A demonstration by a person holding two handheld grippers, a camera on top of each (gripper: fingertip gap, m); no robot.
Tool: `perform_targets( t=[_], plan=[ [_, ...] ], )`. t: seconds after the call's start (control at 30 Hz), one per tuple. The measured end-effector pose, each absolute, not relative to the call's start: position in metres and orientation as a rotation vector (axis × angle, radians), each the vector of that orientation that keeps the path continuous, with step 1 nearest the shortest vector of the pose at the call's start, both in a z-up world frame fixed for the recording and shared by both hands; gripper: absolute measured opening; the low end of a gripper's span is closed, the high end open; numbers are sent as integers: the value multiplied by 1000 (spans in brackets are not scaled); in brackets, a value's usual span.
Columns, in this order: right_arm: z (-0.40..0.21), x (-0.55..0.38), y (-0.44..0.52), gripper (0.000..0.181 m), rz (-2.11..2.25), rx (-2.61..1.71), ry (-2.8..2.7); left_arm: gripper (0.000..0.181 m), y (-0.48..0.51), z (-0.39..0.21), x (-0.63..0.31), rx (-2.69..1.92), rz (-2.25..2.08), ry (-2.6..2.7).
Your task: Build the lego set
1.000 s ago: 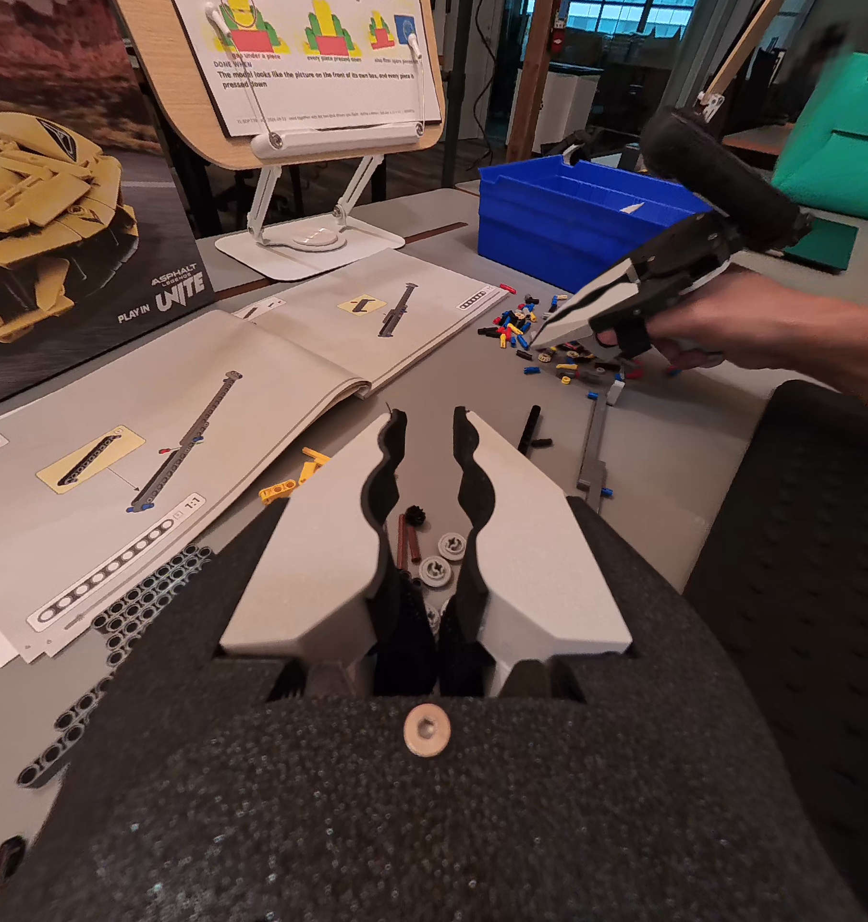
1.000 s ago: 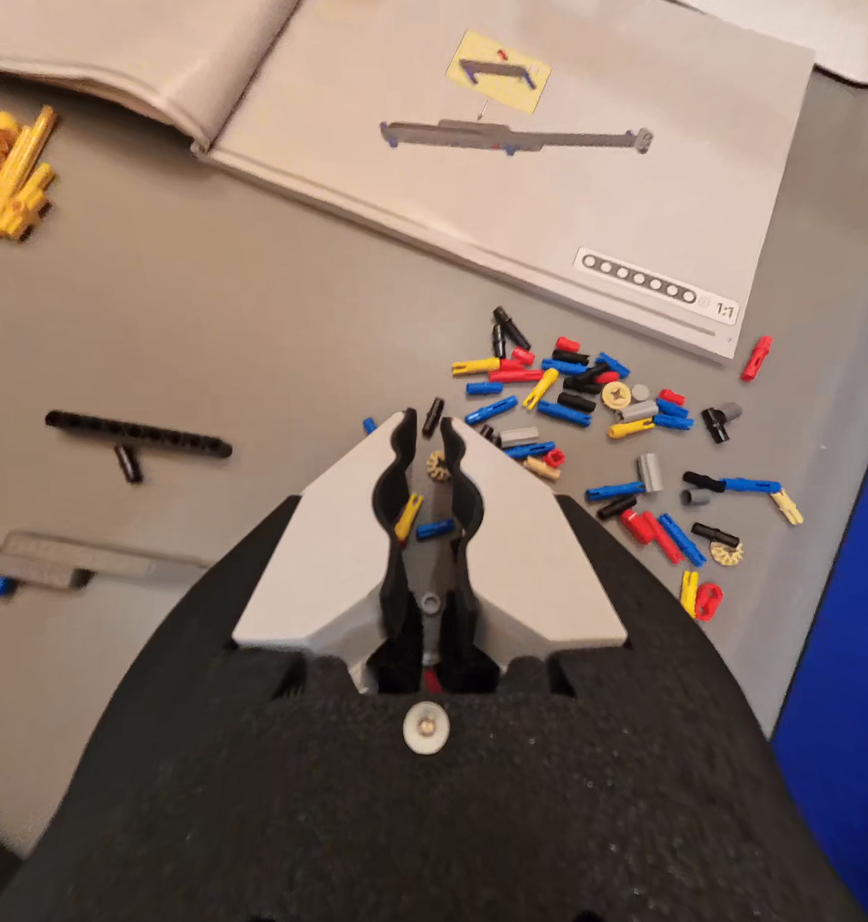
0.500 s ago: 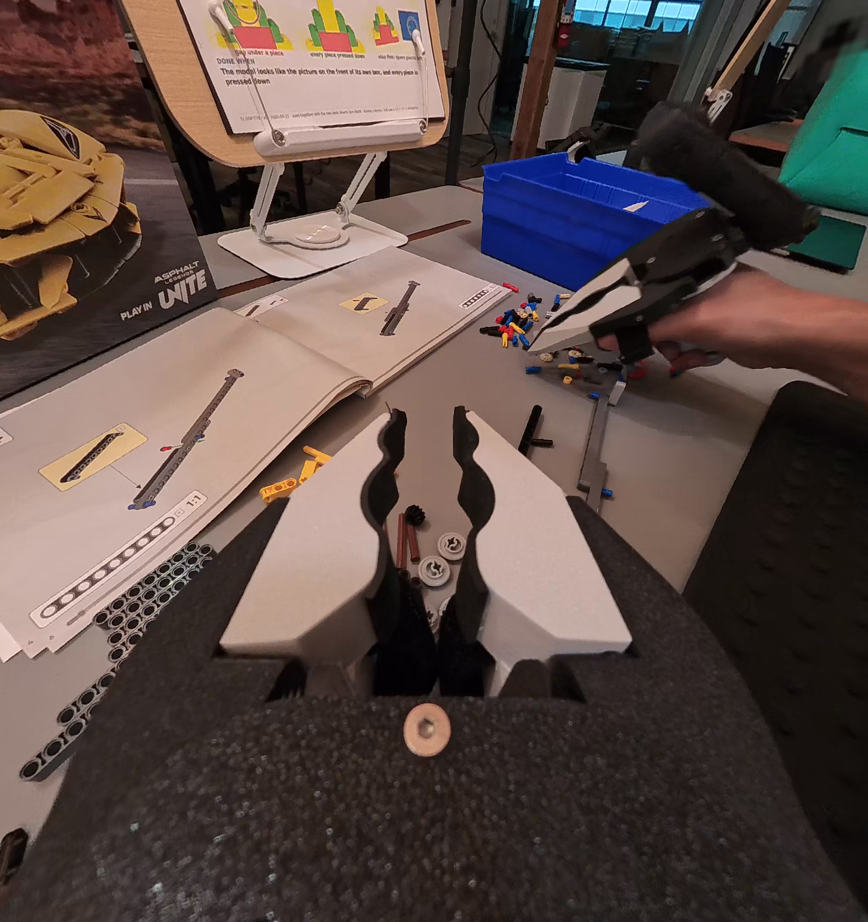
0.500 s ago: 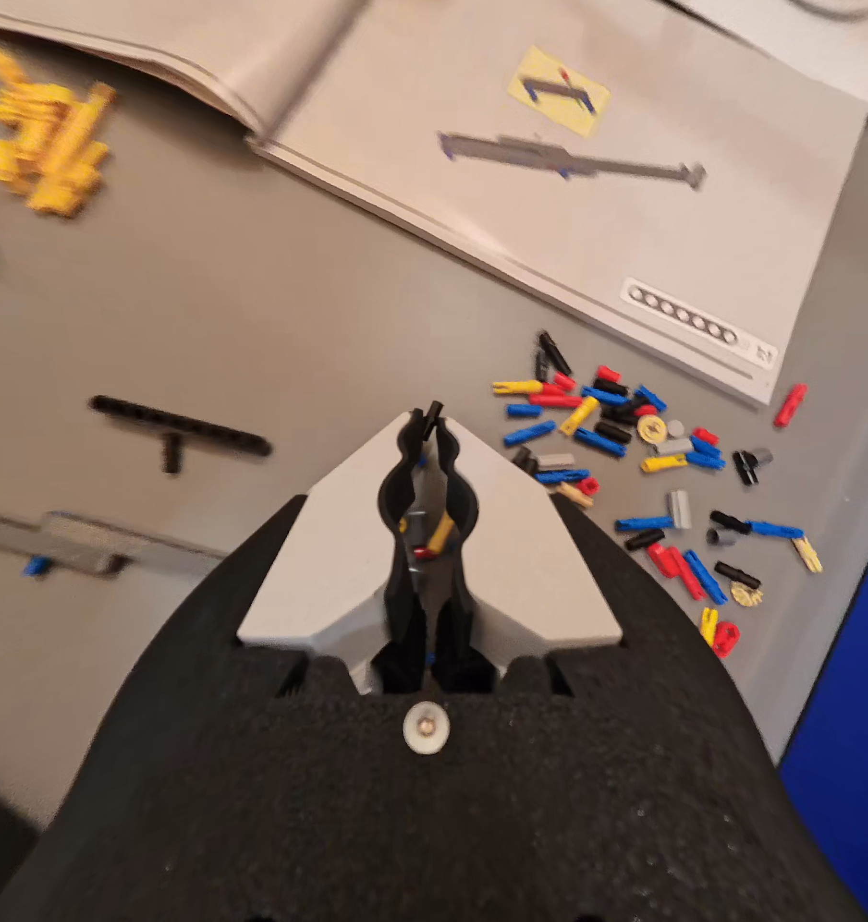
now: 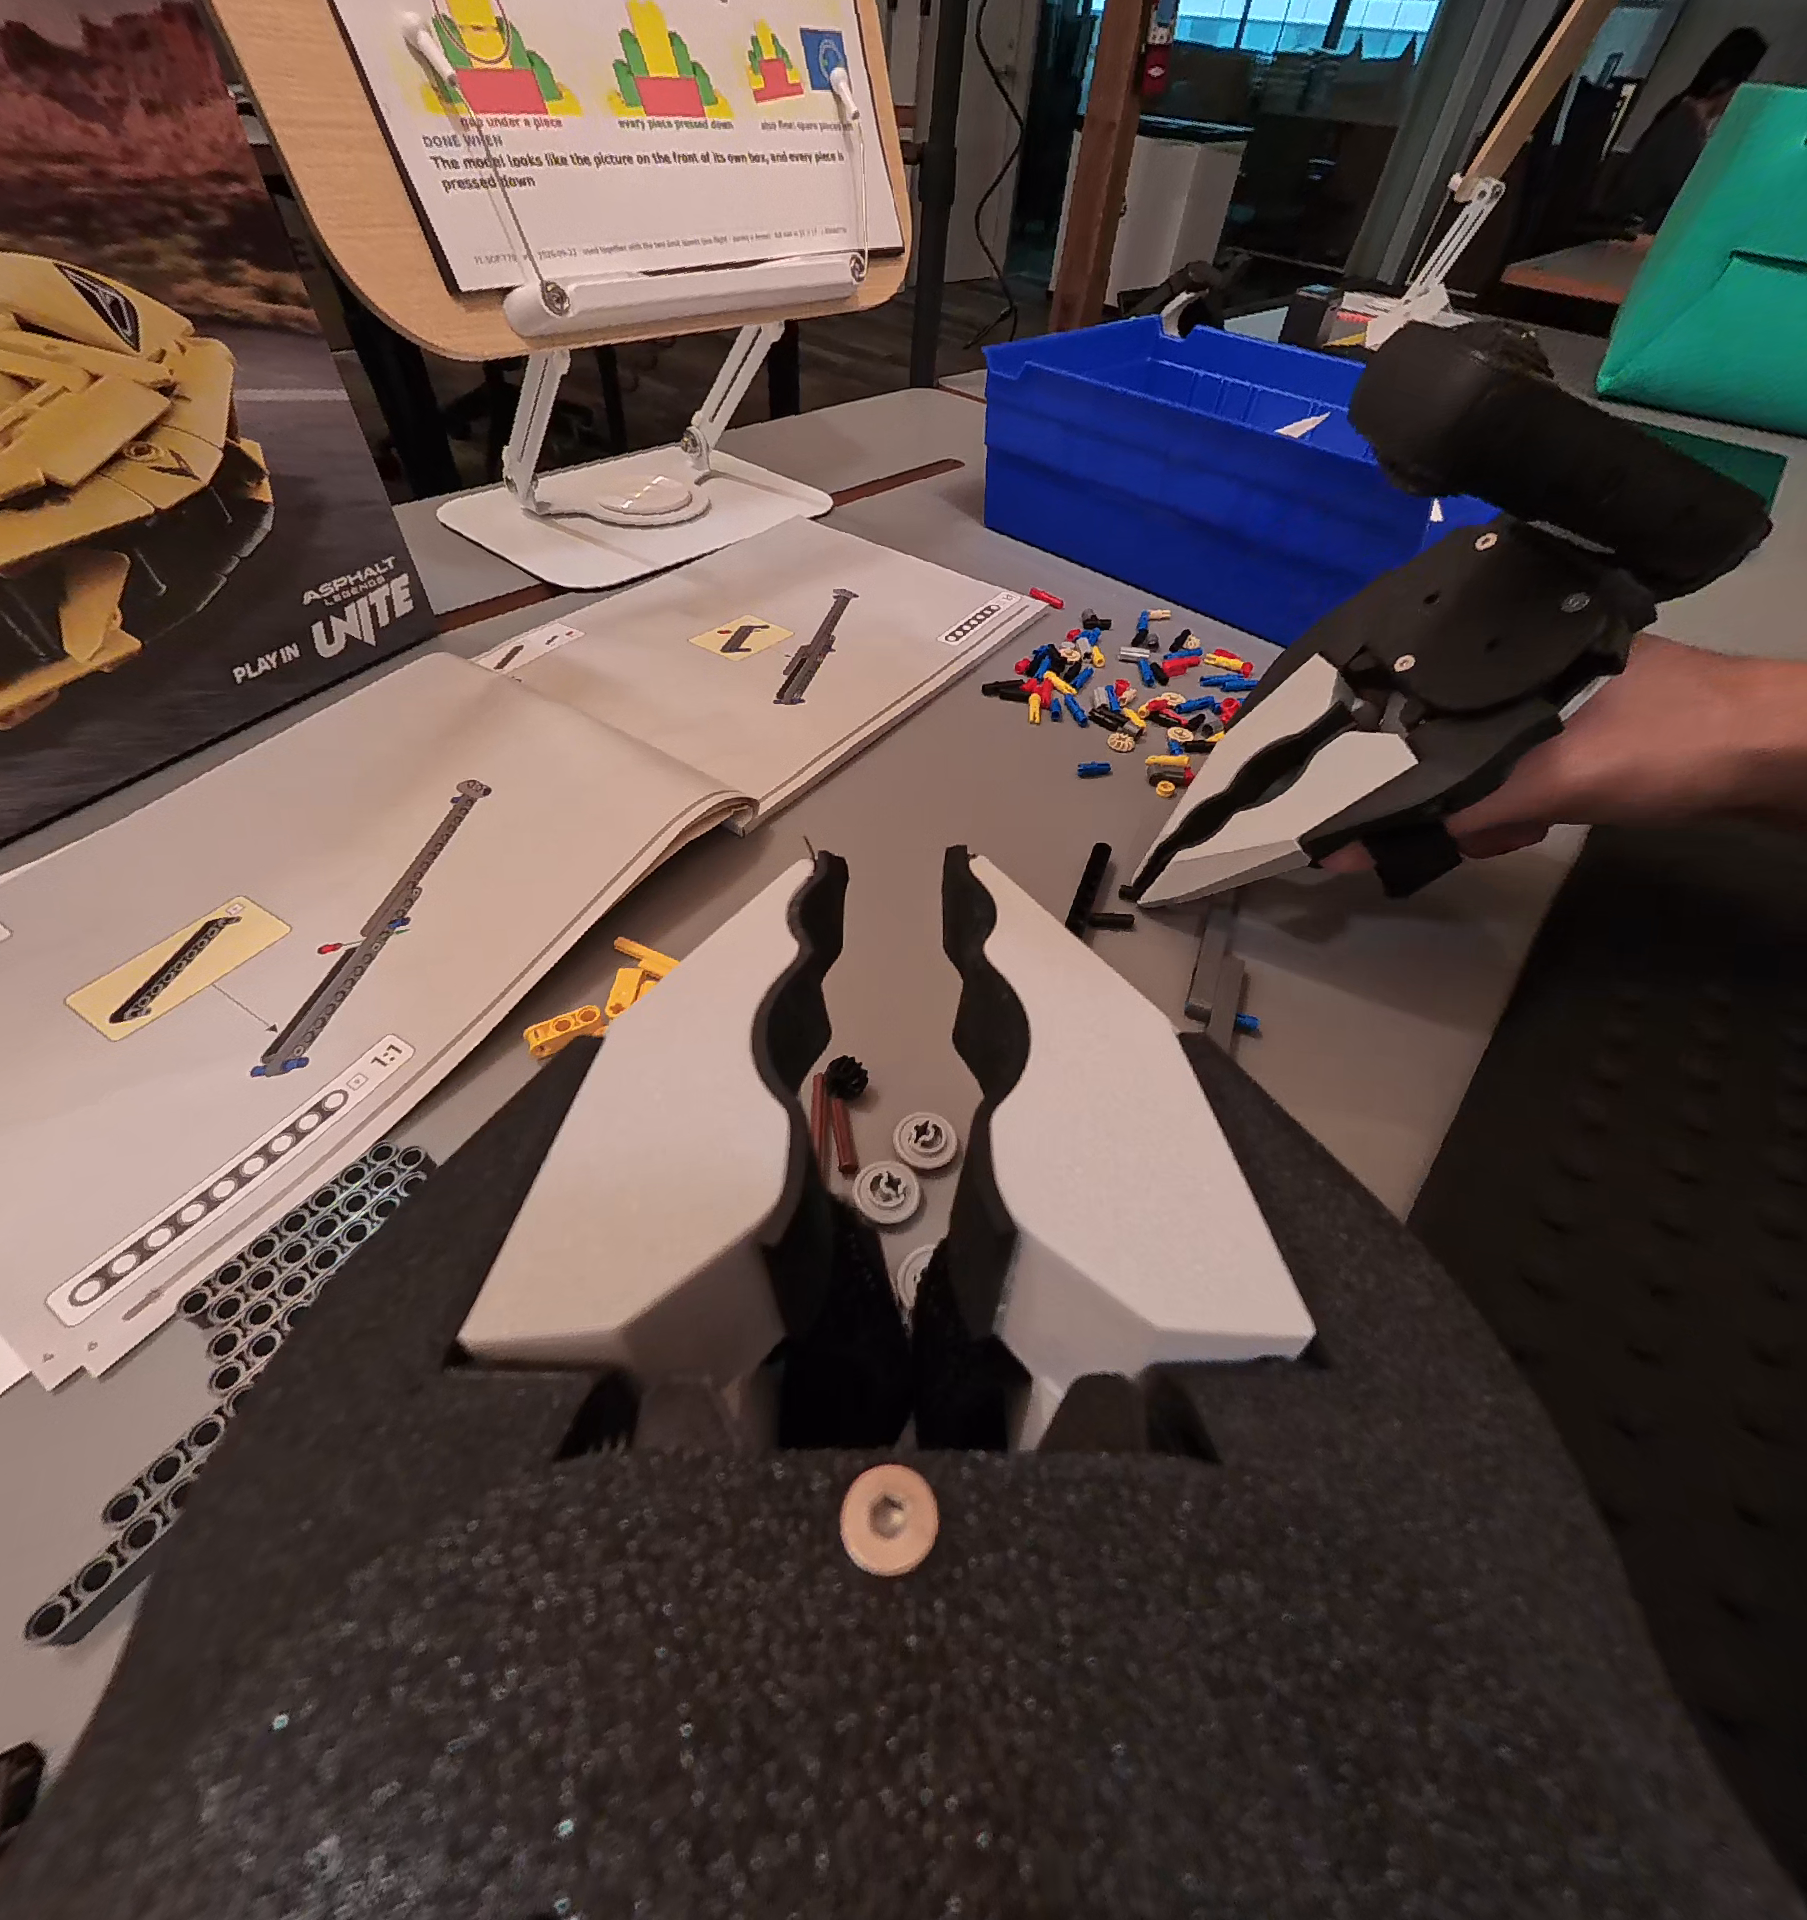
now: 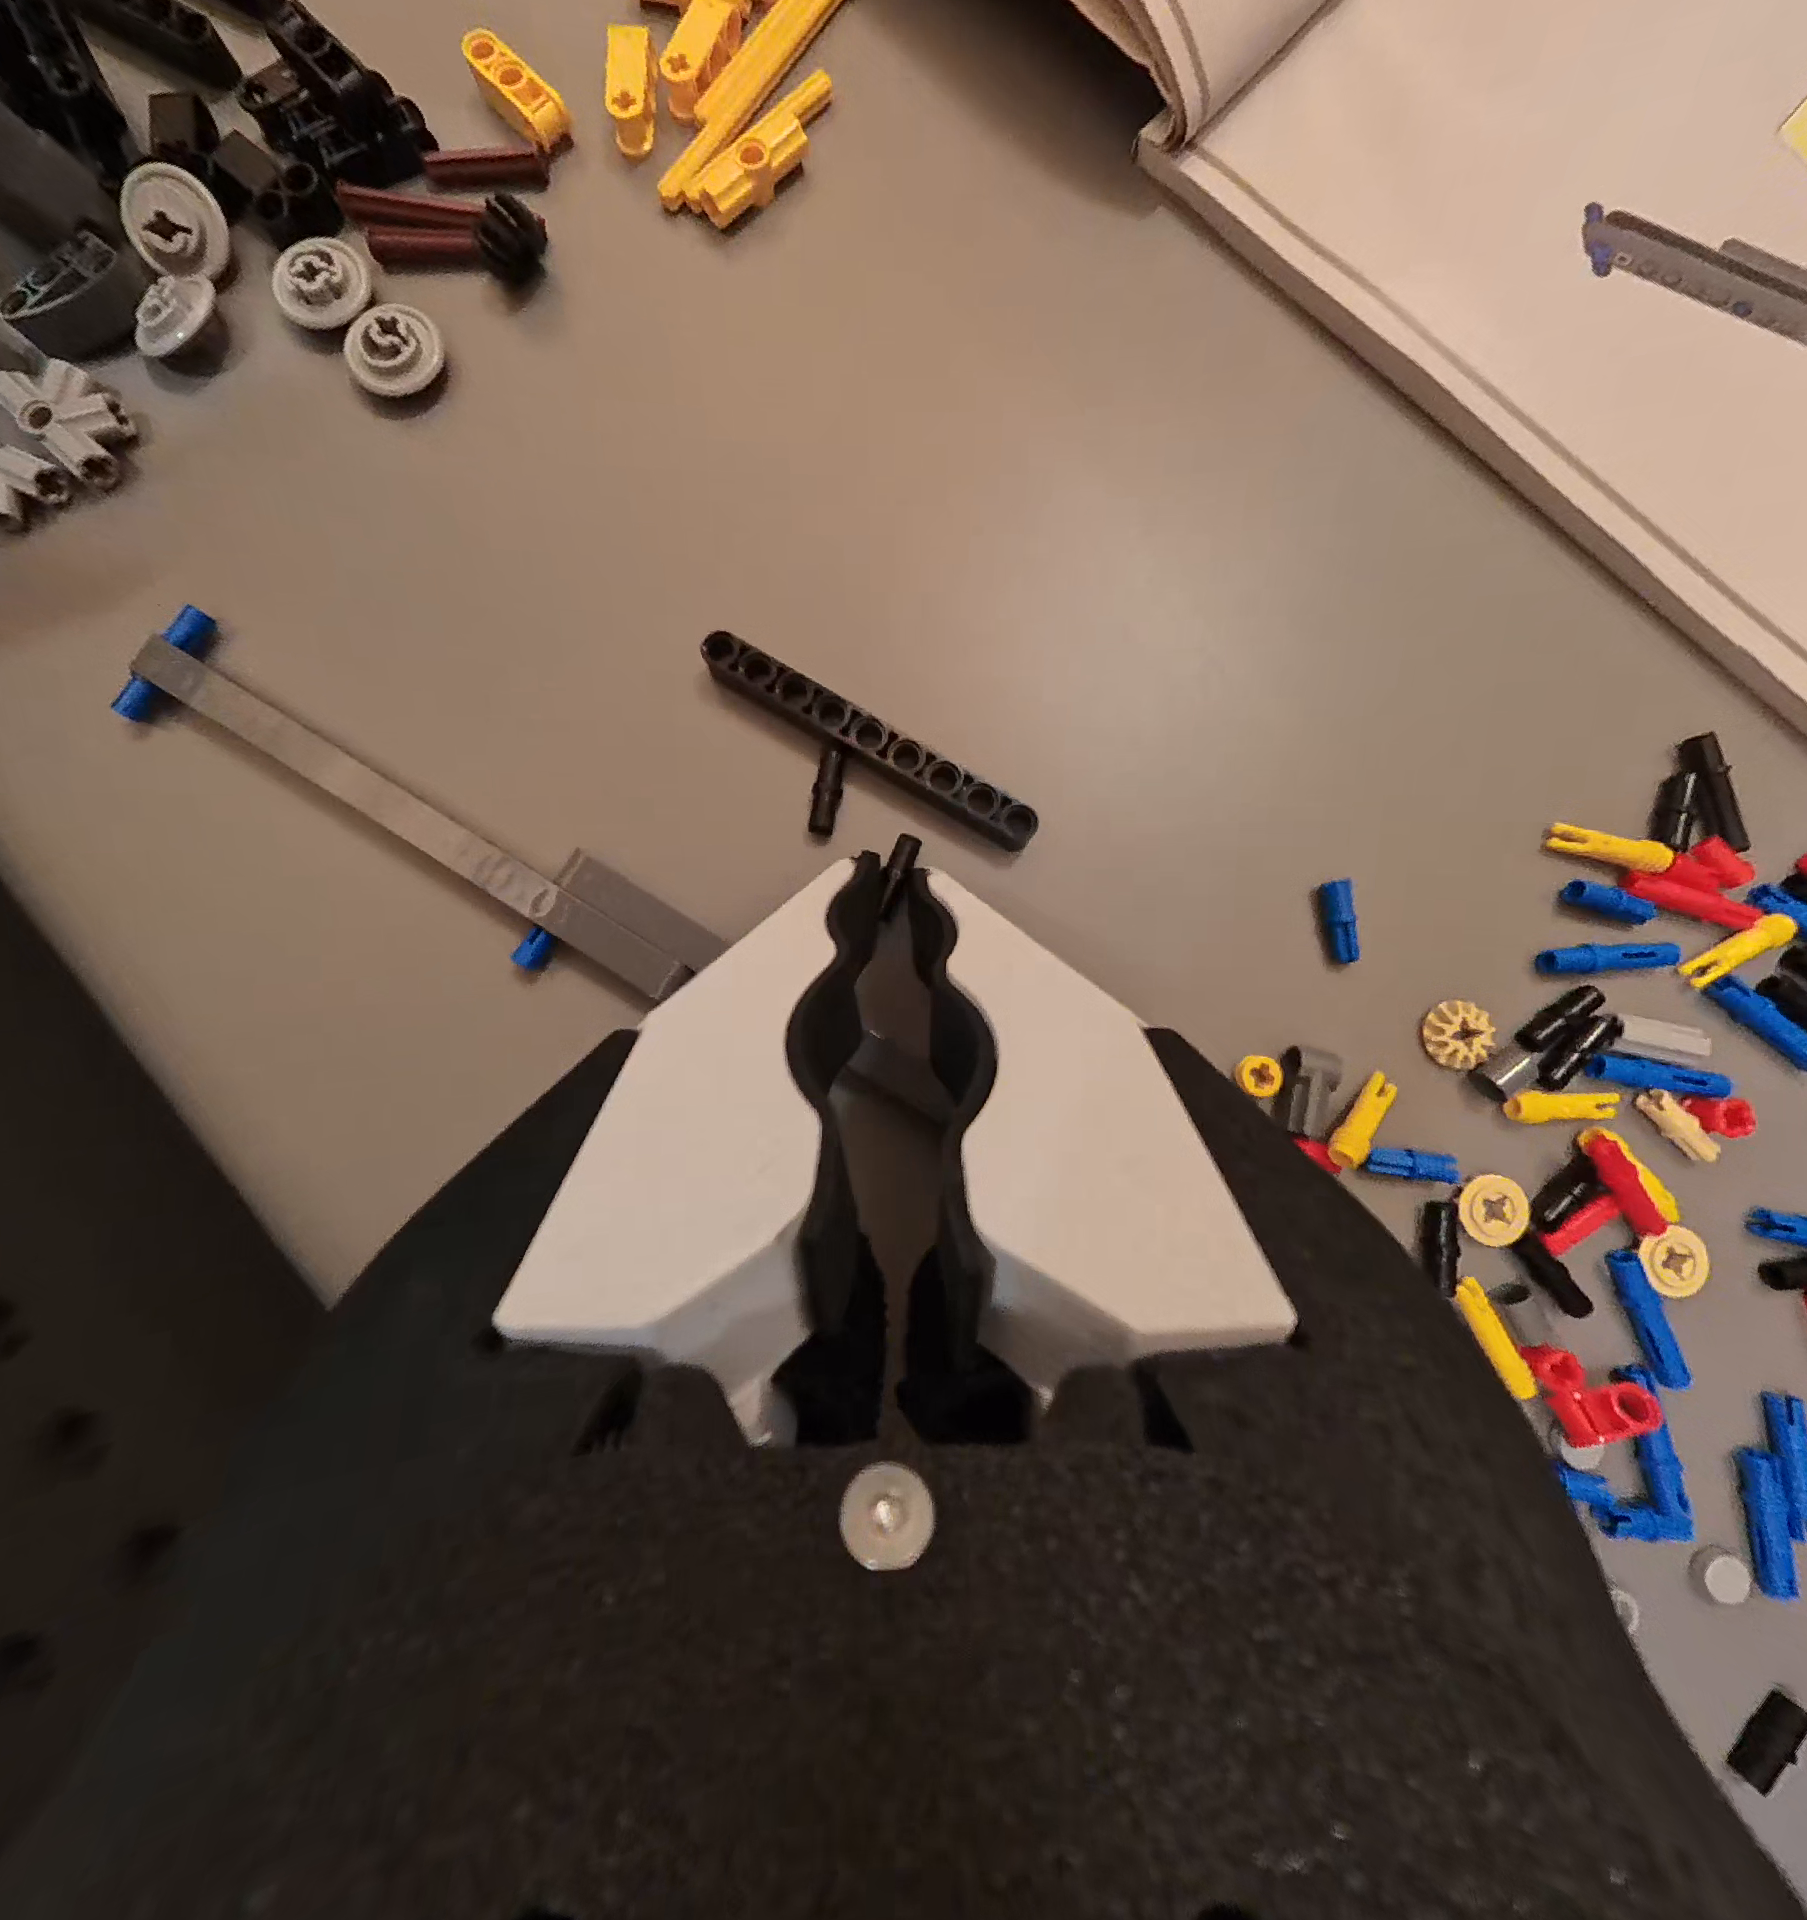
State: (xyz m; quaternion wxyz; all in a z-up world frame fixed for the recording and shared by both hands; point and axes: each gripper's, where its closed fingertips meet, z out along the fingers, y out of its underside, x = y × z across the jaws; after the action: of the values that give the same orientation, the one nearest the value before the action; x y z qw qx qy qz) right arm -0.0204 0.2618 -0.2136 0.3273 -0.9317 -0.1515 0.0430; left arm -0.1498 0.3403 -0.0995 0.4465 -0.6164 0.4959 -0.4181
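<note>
A: Grey beam assembly (image 6: 431, 821), right wrist view: near end hidden under the right gripper (image 6: 894, 871).
B: Pin pile (image 6: 1699, 1122), 3 o'clock: cut by the frame edge.
A: Instruction booklet (image 6: 1481, 208), 1 o'clock: likewise cut off.
B: Left wrist view, grey wheel hubs (image 5: 904, 1164): one mostly behind the left gripper (image 5: 894, 868).
A: Black pin (image 5: 1127, 891) at the far gripper's tip: too small, possibly pinched.

Black pin (image 6: 897, 864), black beam (image 6: 868, 740), blue bin (image 5: 1190, 468)
</note>
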Motion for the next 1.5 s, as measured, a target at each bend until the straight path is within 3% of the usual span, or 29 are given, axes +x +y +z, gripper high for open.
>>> perform_targets(
  t=[0.27,0.6,1.5],
  plan=[
    [-192,-12,270,15,210,-2372,-294,17,345,-103,-154,-1548,-1024,1211],
    [-190,105,304,21,-139,-2342,54,17,351,-107,-155,-1565,-1022,1210],
    [-209,157,326,15,-228,-2365,123,17,350,-119,-136,-1573,-939,1304]
  ],
)
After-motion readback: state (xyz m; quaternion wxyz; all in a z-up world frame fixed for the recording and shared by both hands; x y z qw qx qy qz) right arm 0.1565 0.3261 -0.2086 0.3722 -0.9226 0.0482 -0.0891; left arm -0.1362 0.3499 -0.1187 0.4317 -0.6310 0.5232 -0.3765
